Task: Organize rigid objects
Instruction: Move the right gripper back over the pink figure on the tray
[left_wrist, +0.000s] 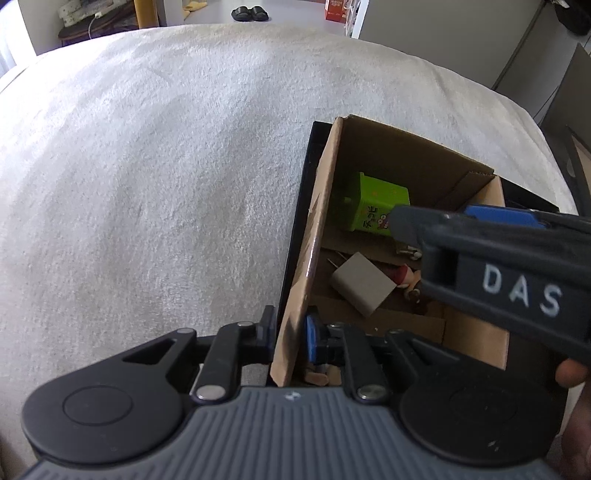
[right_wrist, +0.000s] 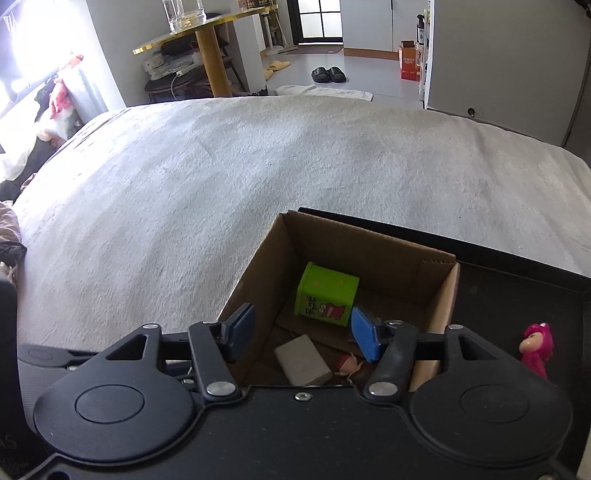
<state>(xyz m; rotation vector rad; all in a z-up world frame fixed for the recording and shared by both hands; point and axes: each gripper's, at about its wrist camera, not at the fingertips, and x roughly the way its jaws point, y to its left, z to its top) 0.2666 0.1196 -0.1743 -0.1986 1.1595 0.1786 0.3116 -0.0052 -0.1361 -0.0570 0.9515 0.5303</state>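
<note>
A: Where does everything sit?

B: On the bed (right_wrist: 258, 166), a cardboard box (right_wrist: 436, 306) on a black tray (right_wrist: 517, 295) holds a green tin (right_wrist: 327, 293) and a grey block (right_wrist: 303, 360).

A: And the pink figurine (right_wrist: 537, 345)?

B: Upright on the tray, right of the right hand-held gripper (right_wrist: 303, 332), whose fingers are apart over the box. It's nearer. The left hand-held gripper (left_wrist: 290, 334) is clamped on the box wall.

Open cardboard box (right_wrist: 436, 295) lower right of frame: green tin (right_wrist: 327, 293) at back, grey block (right_wrist: 303, 360) lying in front, small figurine (right_wrist: 349, 363) beside it. Pink figurine (right_wrist: 537, 345) outside, far right.
</note>
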